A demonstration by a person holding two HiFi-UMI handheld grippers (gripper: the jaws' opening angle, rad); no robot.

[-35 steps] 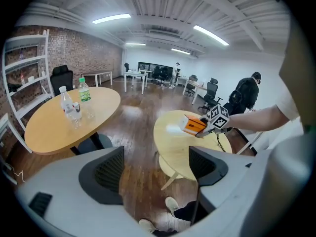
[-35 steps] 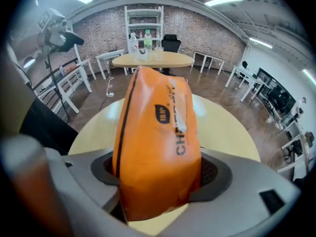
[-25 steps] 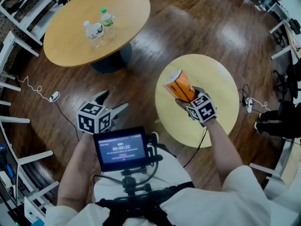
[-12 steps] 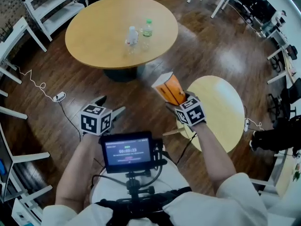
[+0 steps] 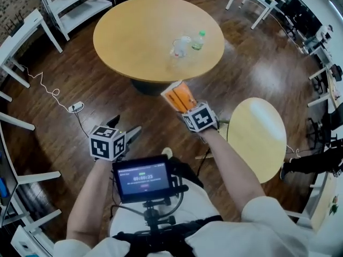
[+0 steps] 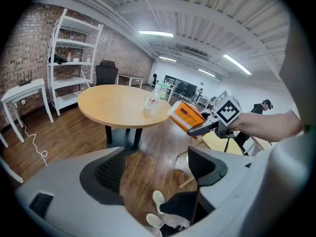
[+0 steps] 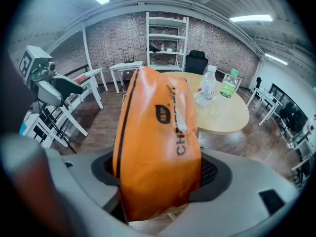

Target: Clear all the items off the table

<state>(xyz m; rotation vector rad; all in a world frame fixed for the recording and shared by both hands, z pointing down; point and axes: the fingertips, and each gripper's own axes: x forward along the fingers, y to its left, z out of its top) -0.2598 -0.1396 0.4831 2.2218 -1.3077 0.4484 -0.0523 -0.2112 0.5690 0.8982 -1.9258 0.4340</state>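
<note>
Left gripper (image 5: pixel 124 127), nearest: jaws spread wide, nothing between them, over the dark wood floor (image 5: pixel 64 79).

Right gripper (image 5: pixel 187 107): jaws part-closed, clamped on a glossy orange plastic snack packet (image 7: pixel 158 147) with black lettering and a black seam. The packet is in mid-air, just off the round wooden table's (image 5: pixel 139 42) near edge.

Two clear plastic bottles (image 5: pixel 181 46) stand near that table's right edge.

We see a round table (image 5: pixel 134 31) carrying a clear bottle (image 5: pixel 180 46) and a green-capped bottle (image 5: pixel 198 40), close together near its right edge.
</note>
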